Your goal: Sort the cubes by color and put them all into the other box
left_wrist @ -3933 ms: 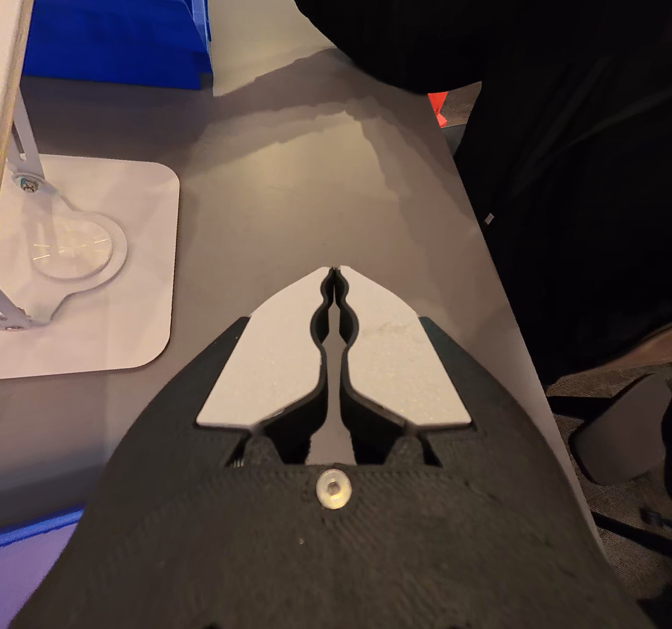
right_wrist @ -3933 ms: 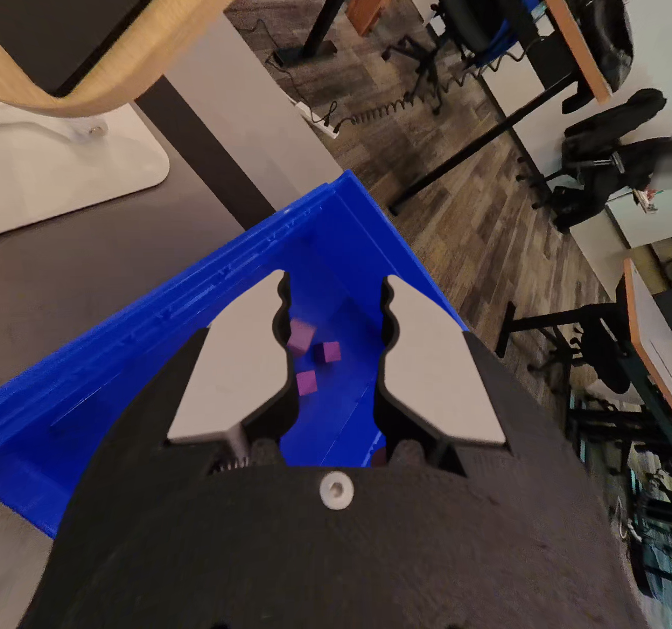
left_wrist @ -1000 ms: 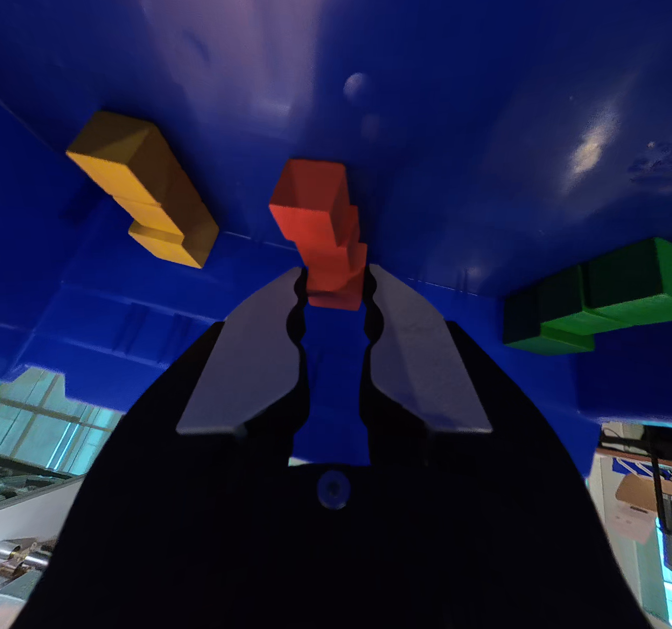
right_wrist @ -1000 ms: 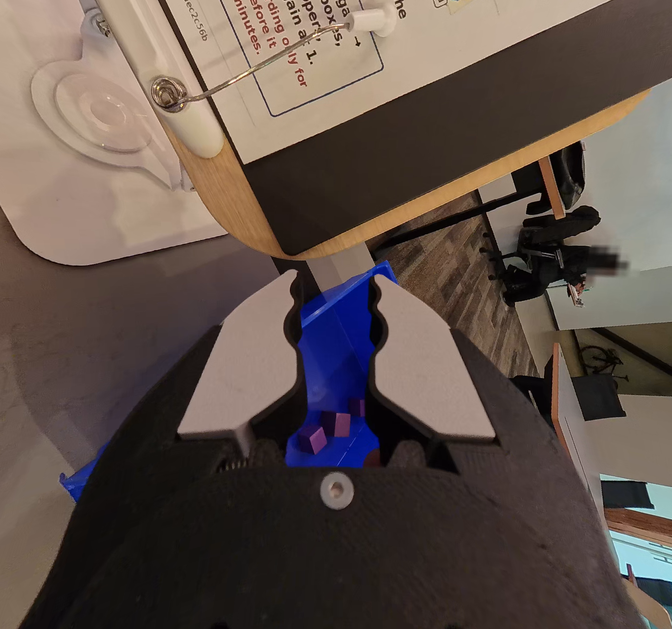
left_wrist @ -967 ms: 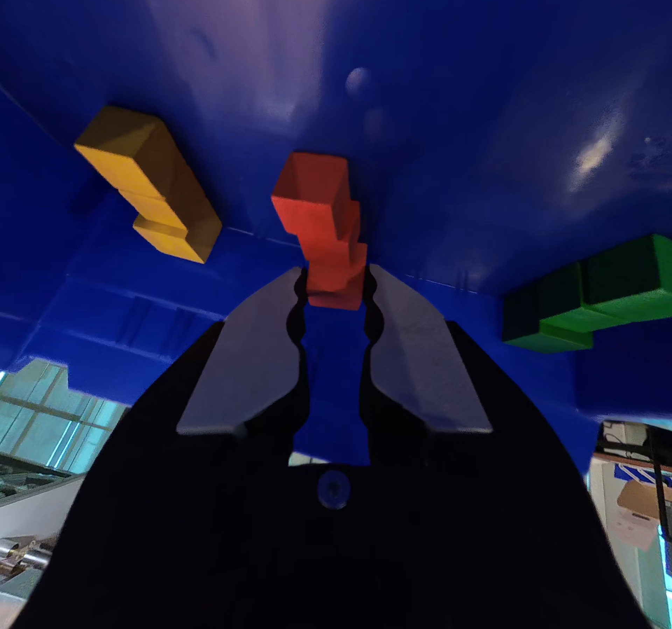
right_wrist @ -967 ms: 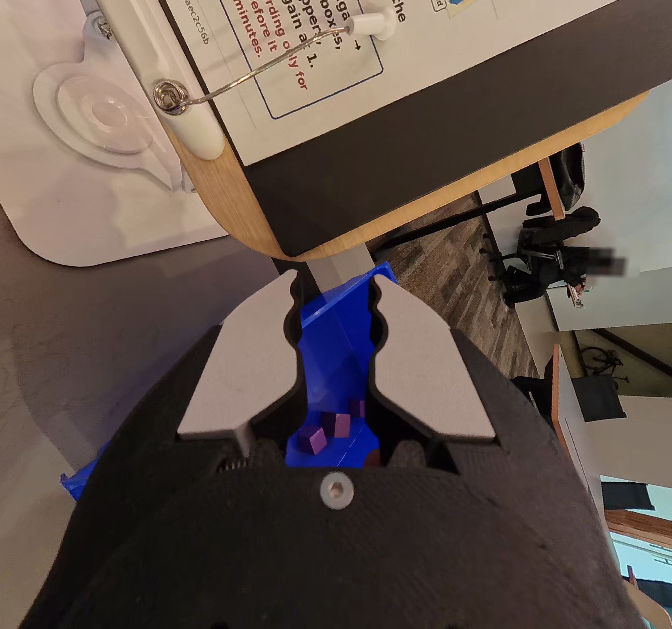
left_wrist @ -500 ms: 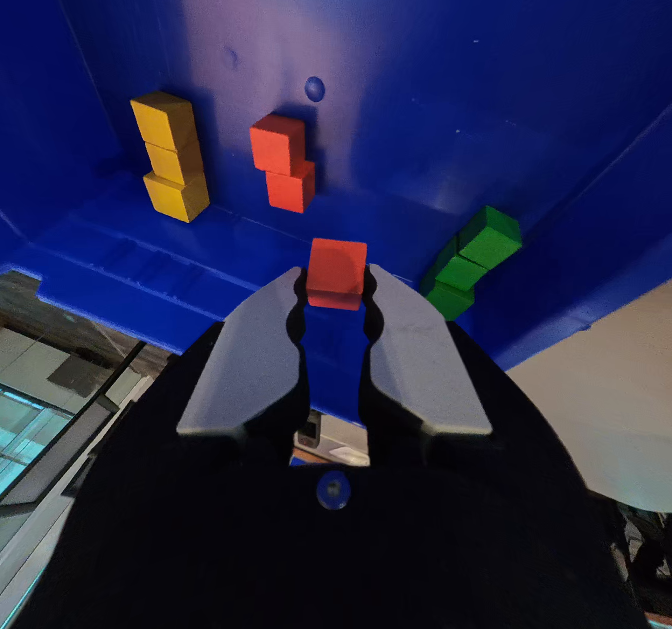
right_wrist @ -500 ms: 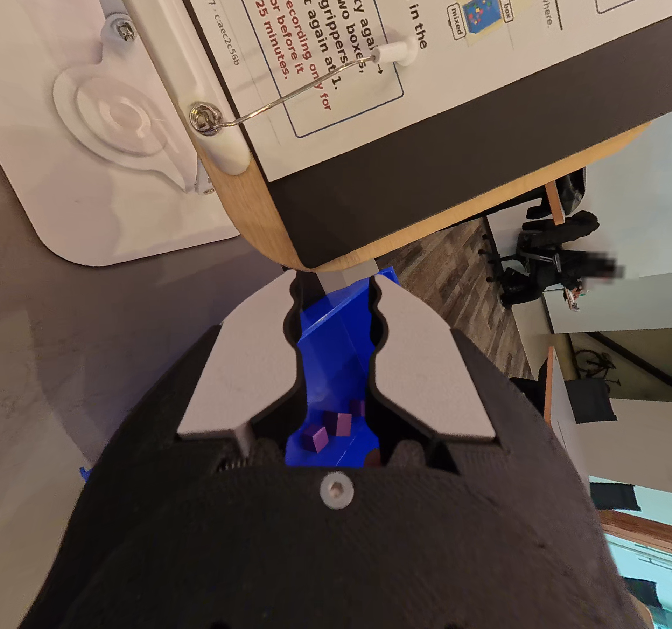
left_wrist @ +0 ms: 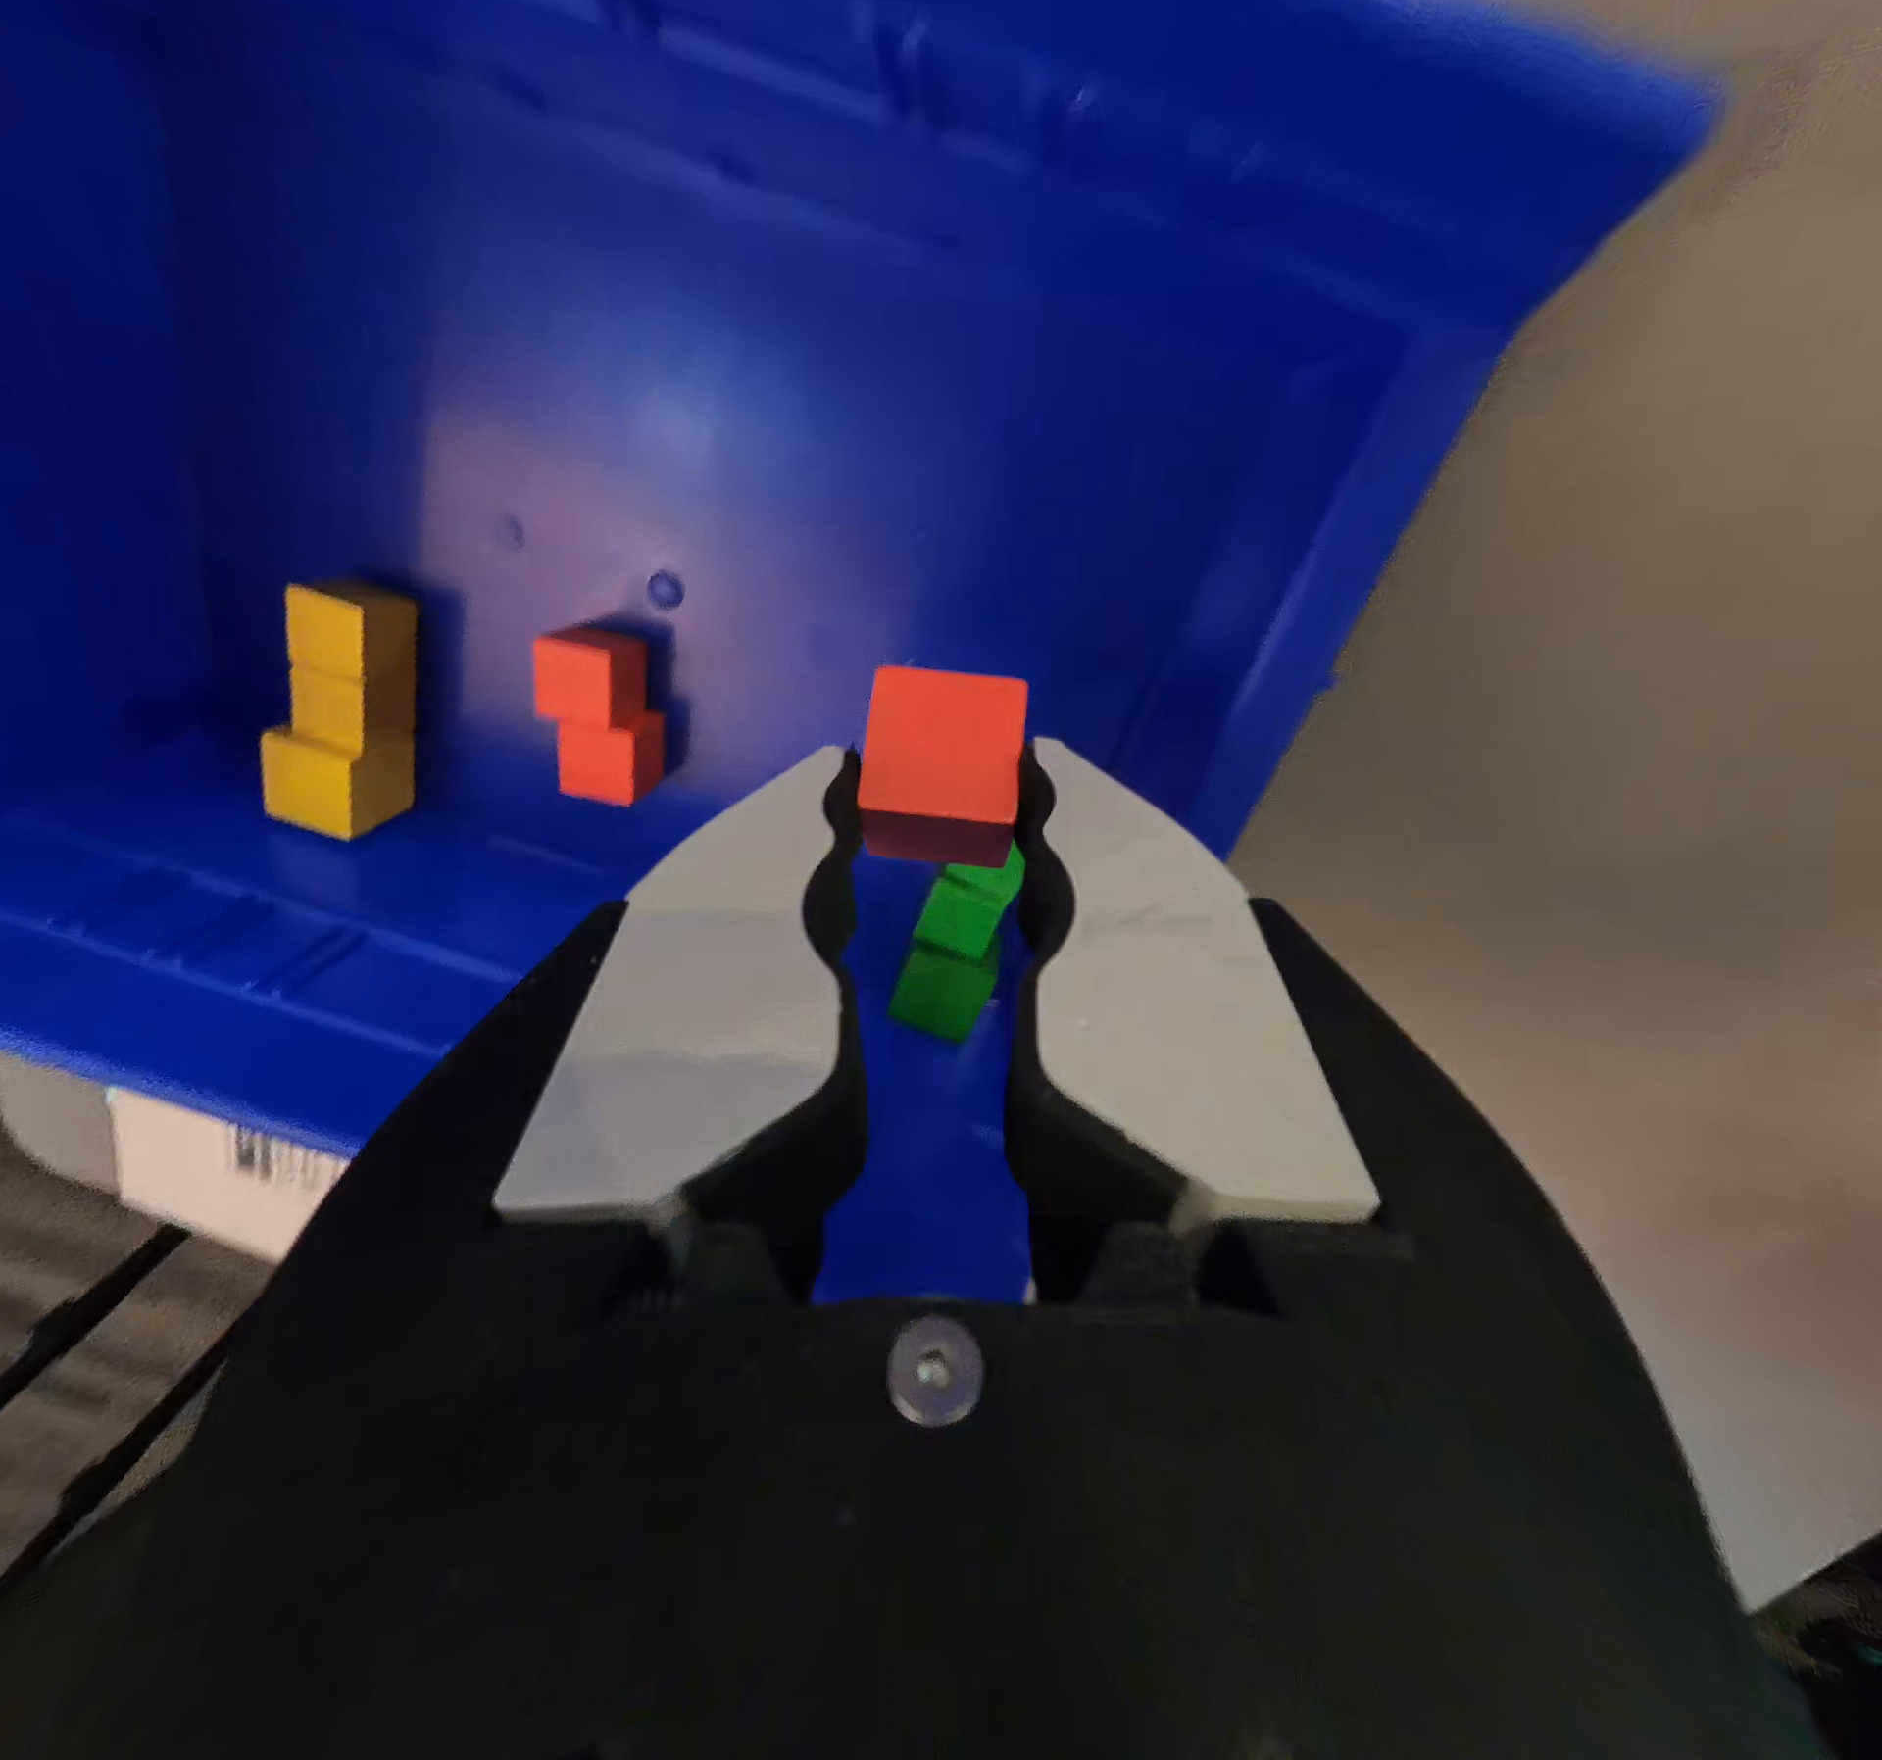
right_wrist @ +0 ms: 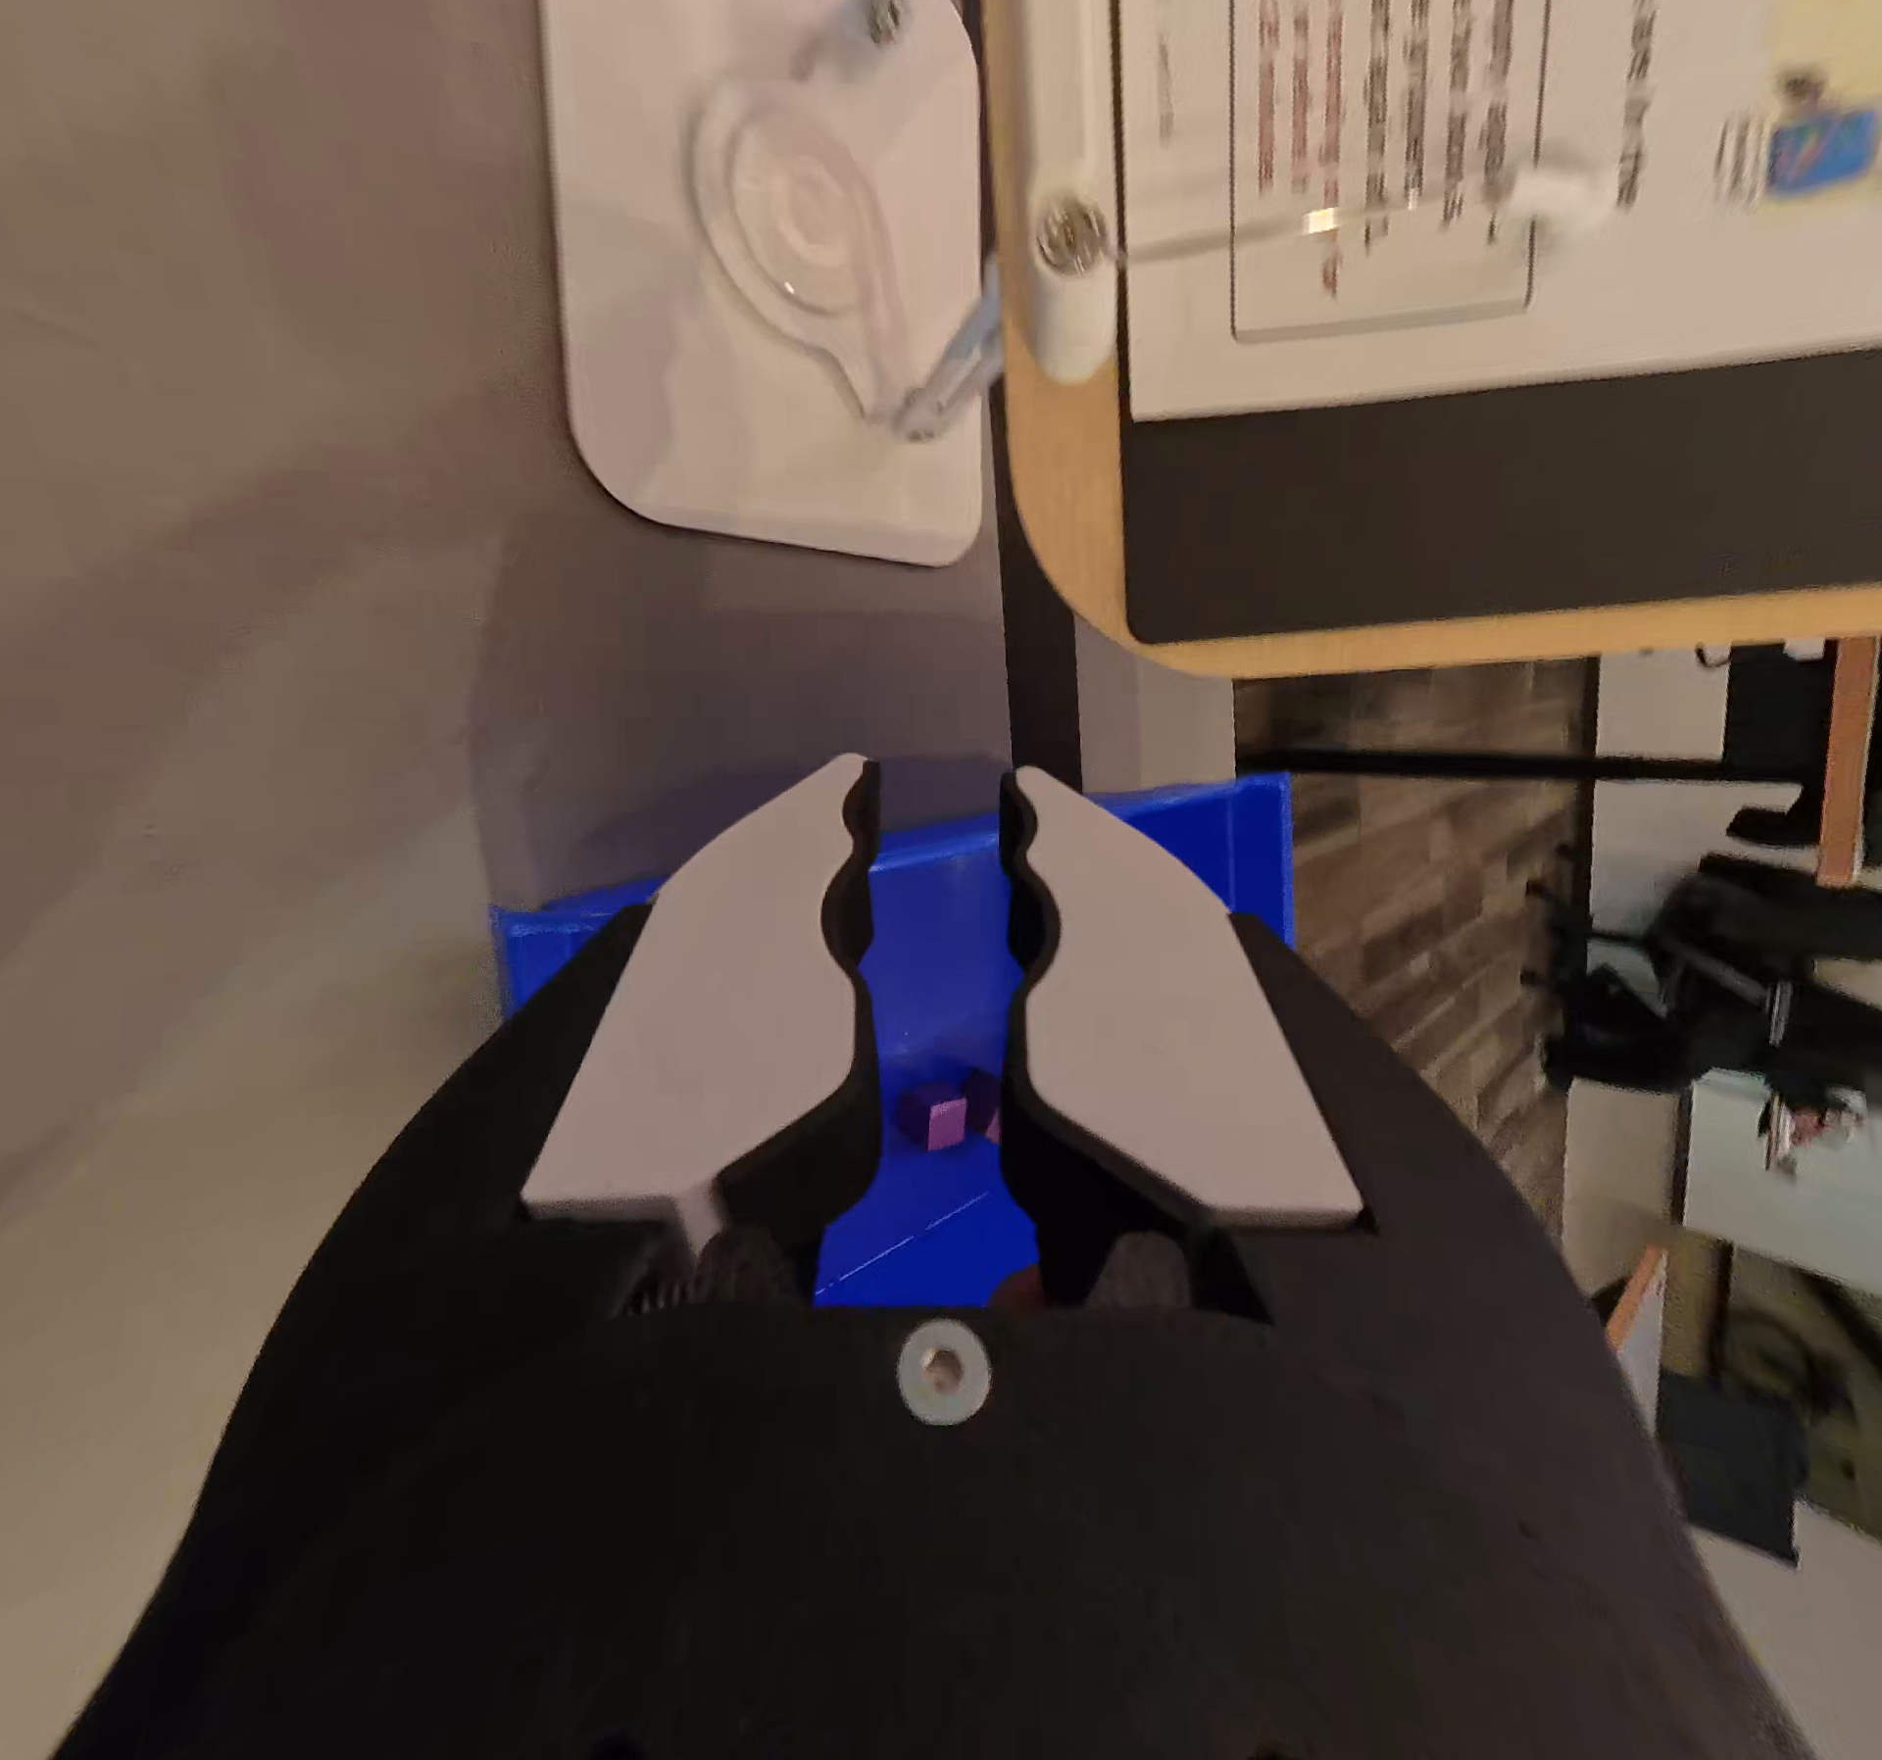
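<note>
My left gripper [left_wrist: 939,774] is shut on a red cube [left_wrist: 941,756] and holds it above the near right part of a blue box [left_wrist: 917,306]. On the box floor lie a row of yellow cubes [left_wrist: 341,708], two red cubes [left_wrist: 603,713] and green cubes [left_wrist: 957,942], the green ones partly hidden behind the held cube. My right gripper [right_wrist: 935,785] is open a little and empty, above the other blue box [right_wrist: 1161,856]. Purple cubes [right_wrist: 945,1123] show in that box between the fingers.
A white stand base [right_wrist: 774,214] sits on the grey table [right_wrist: 255,489]. A wood-edged board with a printed sheet [right_wrist: 1477,265] hangs over the right box's far side. Beyond the table edge are floor, a desk leg and dark bags [right_wrist: 1731,978]. Left tips to right tips: about 50 cm.
The left gripper has lifted the red cube off the red row and pulled back and right, out toward the box's edge. The right gripper has swung, with the board now at upper right.
</note>
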The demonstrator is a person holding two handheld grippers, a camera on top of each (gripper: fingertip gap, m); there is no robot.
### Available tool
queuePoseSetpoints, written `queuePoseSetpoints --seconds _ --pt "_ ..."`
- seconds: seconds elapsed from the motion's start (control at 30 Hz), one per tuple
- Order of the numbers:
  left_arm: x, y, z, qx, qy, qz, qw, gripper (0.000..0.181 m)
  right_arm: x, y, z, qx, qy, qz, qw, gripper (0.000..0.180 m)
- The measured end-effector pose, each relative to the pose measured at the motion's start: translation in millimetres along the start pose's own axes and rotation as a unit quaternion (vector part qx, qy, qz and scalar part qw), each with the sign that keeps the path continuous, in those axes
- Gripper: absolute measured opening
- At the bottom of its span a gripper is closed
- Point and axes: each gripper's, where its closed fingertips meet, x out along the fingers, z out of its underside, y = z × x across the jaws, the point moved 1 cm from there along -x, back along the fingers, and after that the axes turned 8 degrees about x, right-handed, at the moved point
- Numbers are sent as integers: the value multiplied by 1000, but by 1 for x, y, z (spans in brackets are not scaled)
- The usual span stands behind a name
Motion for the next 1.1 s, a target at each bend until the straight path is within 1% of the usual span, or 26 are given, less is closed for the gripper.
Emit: queuePoseSetpoints --seconds 0.03,0.1,0.23,0.37,0.4,0.5,0.57,0.7,0.83,1.1 --pt "-4 6 -9 2 20 8 1000 28 -7 -6 -6 -10 10 -9 1000 22" --pt "-13 20 -32 8 71 28 997 28 -19 -17 -25 -31 40 -20 999 23" --pt "-35 57 -88 31 182 71 980 28 -29 -32 -81 -87 125 19 988 37" --pt "-61 102 -152 55 303 111 945 28 -25 -48 -137 -116 218 77 966 51" --pt "-67 114 -166 62 330 124 934 28 -22 -53 -147 -124 234 90 960 51" --pt "-77 147 -197 88 384 162 905 28 -9 -78 -168 -159 258 99 948 54" --pt "-80 164 -212 101 407 187 888 28 -2 -95 -178 -179 273 96 940 56" --pt "-83 193 -232 127 433 244 859 28 0 -123 -193 -212 303 89 925 54" --pt "-82 202 -244 134 443 263 847 28 1 -140 -200 -225 314 77 919 49" --pt "-76 208 -251 137 440 282 842 28 3 -153 -204 -240 320 80 913 38"
